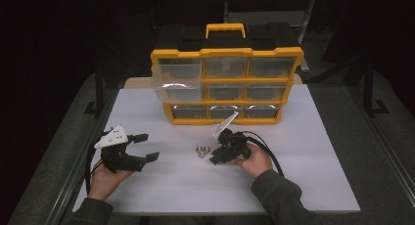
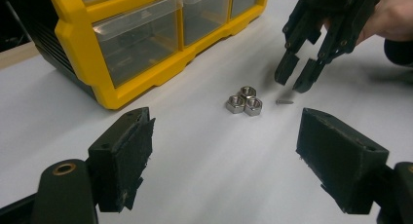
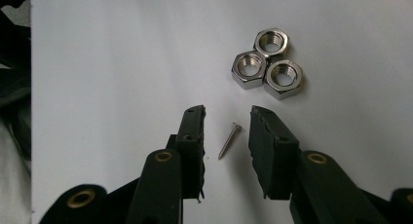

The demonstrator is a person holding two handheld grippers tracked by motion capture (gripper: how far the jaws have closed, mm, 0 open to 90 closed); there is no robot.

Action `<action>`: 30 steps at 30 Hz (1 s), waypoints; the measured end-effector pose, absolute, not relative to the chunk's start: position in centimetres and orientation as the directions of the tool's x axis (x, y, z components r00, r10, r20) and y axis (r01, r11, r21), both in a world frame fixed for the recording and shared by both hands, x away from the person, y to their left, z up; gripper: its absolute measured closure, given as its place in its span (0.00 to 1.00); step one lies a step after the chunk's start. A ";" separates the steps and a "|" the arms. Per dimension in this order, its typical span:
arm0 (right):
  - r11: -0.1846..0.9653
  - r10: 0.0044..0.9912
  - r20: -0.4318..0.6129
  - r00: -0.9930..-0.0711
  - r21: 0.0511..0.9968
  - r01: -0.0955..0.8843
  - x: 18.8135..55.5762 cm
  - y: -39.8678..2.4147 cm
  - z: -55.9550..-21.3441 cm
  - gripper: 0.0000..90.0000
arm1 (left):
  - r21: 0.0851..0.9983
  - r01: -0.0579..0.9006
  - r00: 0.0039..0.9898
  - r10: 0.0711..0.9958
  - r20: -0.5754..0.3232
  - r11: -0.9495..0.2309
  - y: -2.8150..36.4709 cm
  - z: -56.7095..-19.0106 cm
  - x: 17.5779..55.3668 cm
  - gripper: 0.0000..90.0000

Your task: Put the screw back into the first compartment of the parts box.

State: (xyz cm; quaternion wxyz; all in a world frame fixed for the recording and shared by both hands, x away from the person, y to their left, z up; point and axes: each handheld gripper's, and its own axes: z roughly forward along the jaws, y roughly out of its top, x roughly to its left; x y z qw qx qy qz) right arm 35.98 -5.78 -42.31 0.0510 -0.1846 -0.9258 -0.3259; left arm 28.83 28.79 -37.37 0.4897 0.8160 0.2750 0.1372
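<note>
Right gripper: black two-jaw gripper (image 3: 228,118) in the person's right hand (image 1: 255,159), pointed down at the table; jaws stand partly apart, straddling the small silver screw with nothing pressed between the pads yet.
Screw: small silver threaded screw (image 3: 230,140) lying flat on the white table top (image 1: 313,151), in the gap between the right jaws and touching neither; seen from the left gripper view it is a tiny sliver (image 2: 284,102) just under the right gripper's tips (image 2: 297,77).
Nuts: three shiny steel hex nuts (image 3: 267,64) huddled together and touching one another, near the screw but apart from it; also (image 1: 201,151).
Left gripper: black two-jaw gripper (image 1: 142,146) held in the left hand (image 1: 105,178) well to the side; jaws wide apart and empty; looking toward the nuts.
Organiser: yellow-framed box with clear plastic drawers (image 1: 226,84) at the back of the table; one clear drawer at its left (image 1: 177,90) seems to stick out, though that is hard to tell.
Risk, slip: the screw is thin and lies flat; pads closing above it would likely meet over it and miss; I judge the tips must reach the table surface first.
Risk, roll: if one pad touches first, the screw may roll or skid sideways out of the gap.
Risk, neighbours: drifting toward the nuts could knock that cluster apart.
Risk, tilt: gripped near one end, the screw could pivot and drop on lifting.
</note>
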 end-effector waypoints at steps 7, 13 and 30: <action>0.742 0.315 0.203 -0.927 0.556 0.374 35.9 -5.1 -43.2 0.76 | 0.874 0.313 0.812 0.582 -0.044 -0.371 28.8 -37.4 28.9 0.23; 0.751 0.316 0.181 -0.931 0.552 0.363 35.9 -4.8 -43.6 0.81 | 0.875 0.313 0.812 0.582 -0.046 -0.369 28.8 -37.4 28.9 0.23; 0.754 0.306 0.211 -0.928 0.541 0.372 36.7 -5.2 -43.6 0.96 | 0.876 0.314 0.813 0.581 -0.050 -0.365 28.7 -37.4 28.9 0.23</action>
